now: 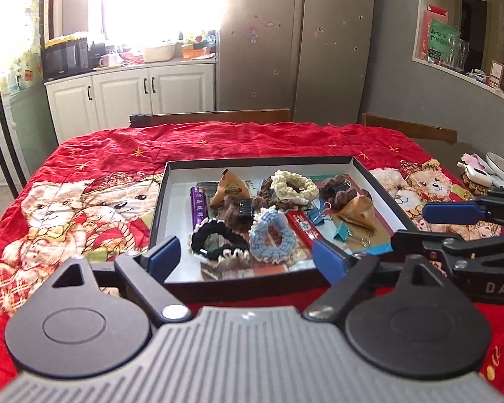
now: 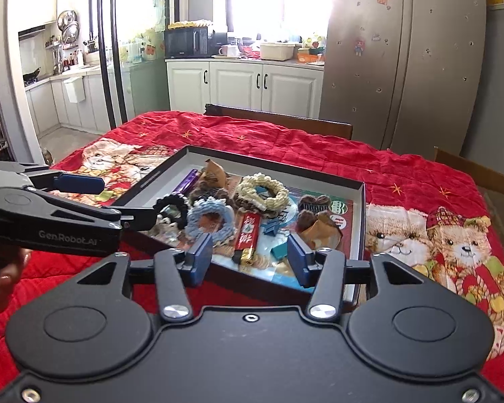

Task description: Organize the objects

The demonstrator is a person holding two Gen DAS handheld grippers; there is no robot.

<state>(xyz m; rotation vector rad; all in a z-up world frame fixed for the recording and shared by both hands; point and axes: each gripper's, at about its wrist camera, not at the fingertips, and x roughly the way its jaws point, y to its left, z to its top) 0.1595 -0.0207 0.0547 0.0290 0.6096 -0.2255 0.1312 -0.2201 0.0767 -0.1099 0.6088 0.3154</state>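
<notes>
A shallow black box (image 1: pixel 164 181) (image 2: pixel 359 235) lies on the red bear-print cloth. It holds a black scrunchie (image 1: pixel 215 240), a blue scrunchie (image 1: pixel 270 235) (image 2: pixel 210 220), a cream scrunchie (image 1: pixel 294 184) (image 2: pixel 262 191), brown furry hair clips (image 1: pixel 336 186), a purple bar (image 1: pixel 198 206), a red bar (image 1: pixel 300 228) (image 2: pixel 248 233), blue binder clips (image 1: pixel 319 215) and brown paper packets (image 1: pixel 226 184). My left gripper (image 1: pixel 248 255) is open and empty at the box's near edge. My right gripper (image 2: pixel 250 255) is open and empty over the box's near right corner.
The red cloth (image 1: pixel 94 154) covers the table. Wooden chair backs (image 1: pixel 211 117) stand at the far side. Small trinkets and a dish (image 1: pixel 487 171) sit at the table's right edge. Kitchen cabinets and a fridge (image 1: pixel 295 43) stand behind.
</notes>
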